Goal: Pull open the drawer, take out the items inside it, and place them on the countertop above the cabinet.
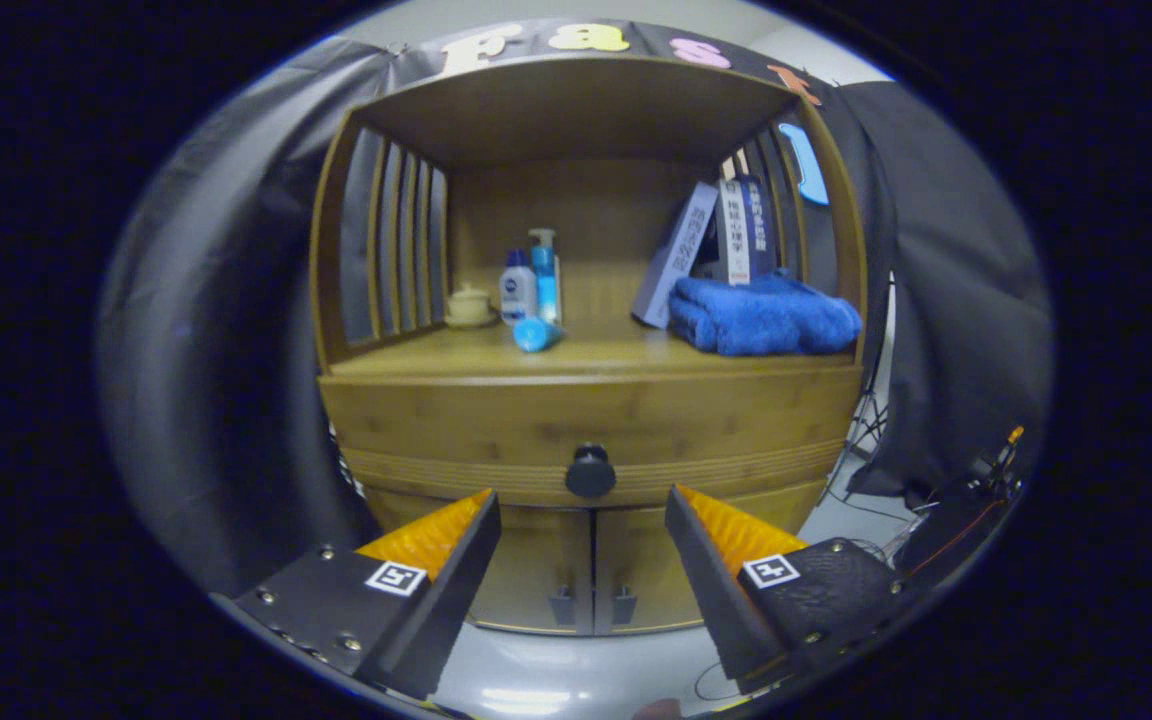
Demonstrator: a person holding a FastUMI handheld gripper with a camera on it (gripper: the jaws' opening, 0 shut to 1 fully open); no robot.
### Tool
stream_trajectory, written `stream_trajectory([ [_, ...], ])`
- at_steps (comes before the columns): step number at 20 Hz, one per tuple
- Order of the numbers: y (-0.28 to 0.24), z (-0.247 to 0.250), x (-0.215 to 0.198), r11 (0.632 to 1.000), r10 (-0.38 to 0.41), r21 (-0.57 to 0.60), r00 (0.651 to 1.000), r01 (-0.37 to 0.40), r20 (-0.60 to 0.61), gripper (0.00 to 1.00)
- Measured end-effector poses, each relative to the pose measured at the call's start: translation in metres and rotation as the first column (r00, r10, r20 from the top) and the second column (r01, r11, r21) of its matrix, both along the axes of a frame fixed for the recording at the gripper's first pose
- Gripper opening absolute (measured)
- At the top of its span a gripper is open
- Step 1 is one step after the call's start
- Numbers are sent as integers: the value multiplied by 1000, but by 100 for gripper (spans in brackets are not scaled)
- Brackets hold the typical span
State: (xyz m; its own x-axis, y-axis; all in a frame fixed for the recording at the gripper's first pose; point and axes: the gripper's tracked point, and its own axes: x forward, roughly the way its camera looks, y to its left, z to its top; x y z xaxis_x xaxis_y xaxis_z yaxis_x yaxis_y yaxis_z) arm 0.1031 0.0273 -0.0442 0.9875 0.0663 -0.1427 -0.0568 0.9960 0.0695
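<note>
Gripper [583, 510] fingers spread, empty; drawer [591, 415] knob [590, 470] at 12 o'clock just beyond: small, rigid, likely slippery; pinch its sides.

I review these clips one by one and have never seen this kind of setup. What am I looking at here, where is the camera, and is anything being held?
The camera rides on a hand-held gripper that a person carries, looking forward along its two fingers. The fingers are spread apart and hold nothing. Just ahead, between them, is the round black knob of a closed drawer in a bamboo cabinet. On the countertop above the drawer stand a small lidded cup, a white bottle and a blue pump bottle, with a blue tube lying in front. To the right is a folded blue towel with leaning books behind it.
</note>
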Motion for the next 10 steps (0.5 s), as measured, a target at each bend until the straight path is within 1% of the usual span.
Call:
stream_trajectory([
  [2,-13,40,-21,999,-17,-29,999,18,36,99],
  [3,-16,54,-39,1000,-12,-9,1000,13,25,99],
  [4,-12,68,-52,999,-17,40,1000,16,20,99],
  [5,-14,79,-70,997,-35,72,999,35,-11,99],
  [6,-16,91,-82,997,-18,72,1000,20,-22,99],
  [7,-11,110,-90,998,25,57,1000,-26,9,99],
  [8,-13,129,-99,998,39,44,998,-41,39,99],
  [10,-27,160,-106,999,-5,43,996,1,84,99],
])
